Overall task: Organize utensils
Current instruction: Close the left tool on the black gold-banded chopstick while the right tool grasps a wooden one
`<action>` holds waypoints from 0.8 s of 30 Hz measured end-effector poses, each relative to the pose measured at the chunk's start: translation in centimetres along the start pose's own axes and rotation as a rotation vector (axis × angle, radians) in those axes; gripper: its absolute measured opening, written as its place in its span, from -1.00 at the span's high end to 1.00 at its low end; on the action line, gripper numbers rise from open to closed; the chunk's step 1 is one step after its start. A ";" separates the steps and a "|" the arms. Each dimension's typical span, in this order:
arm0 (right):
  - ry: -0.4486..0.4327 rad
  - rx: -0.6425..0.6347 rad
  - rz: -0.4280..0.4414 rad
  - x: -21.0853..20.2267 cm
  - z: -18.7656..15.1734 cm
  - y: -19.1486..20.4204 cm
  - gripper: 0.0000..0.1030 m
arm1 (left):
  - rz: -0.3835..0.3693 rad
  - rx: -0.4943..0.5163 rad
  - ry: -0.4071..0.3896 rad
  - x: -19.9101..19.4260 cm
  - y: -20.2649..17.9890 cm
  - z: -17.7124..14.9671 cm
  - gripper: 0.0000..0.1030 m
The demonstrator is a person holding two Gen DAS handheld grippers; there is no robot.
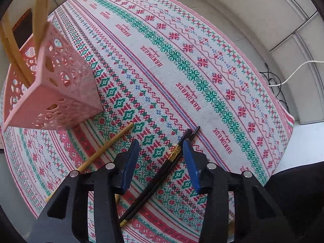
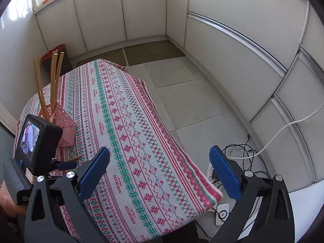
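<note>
The left gripper (image 1: 161, 151) points down, jaws partly open around black chopsticks (image 1: 160, 174) on the patterned tablecloth (image 1: 202, 81). A pink holder (image 1: 60, 77) stands far left. The right gripper (image 2: 160, 174) hovers wide and empty.

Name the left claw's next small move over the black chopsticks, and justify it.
Probably close the left claw onto the black chopsticks. They lie on the tablecloth between its two blue pads, which do not yet press on them, and the claw points down at them. Once gripped, they can go to the pink holder, where bamboo chopsticks already stand.
</note>
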State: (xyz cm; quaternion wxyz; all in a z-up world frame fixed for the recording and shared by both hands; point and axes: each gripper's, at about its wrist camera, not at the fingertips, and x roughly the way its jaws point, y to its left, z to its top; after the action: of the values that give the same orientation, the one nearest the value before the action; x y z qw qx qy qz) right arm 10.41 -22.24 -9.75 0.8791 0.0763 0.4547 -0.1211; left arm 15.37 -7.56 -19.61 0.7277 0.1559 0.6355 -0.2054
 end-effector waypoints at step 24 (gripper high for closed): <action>0.111 -0.039 -0.041 3.2 -1.0 2.0 -0.86 | 0.062 0.126 -0.069 0.5 -1.8 -0.8 0.89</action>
State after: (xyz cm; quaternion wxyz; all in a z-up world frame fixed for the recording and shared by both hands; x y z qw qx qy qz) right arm 11.96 -20.52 -12.93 0.8510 0.0566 0.5067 -0.1255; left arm 13.84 -8.75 -20.15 0.7441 0.2140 0.5905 -0.2276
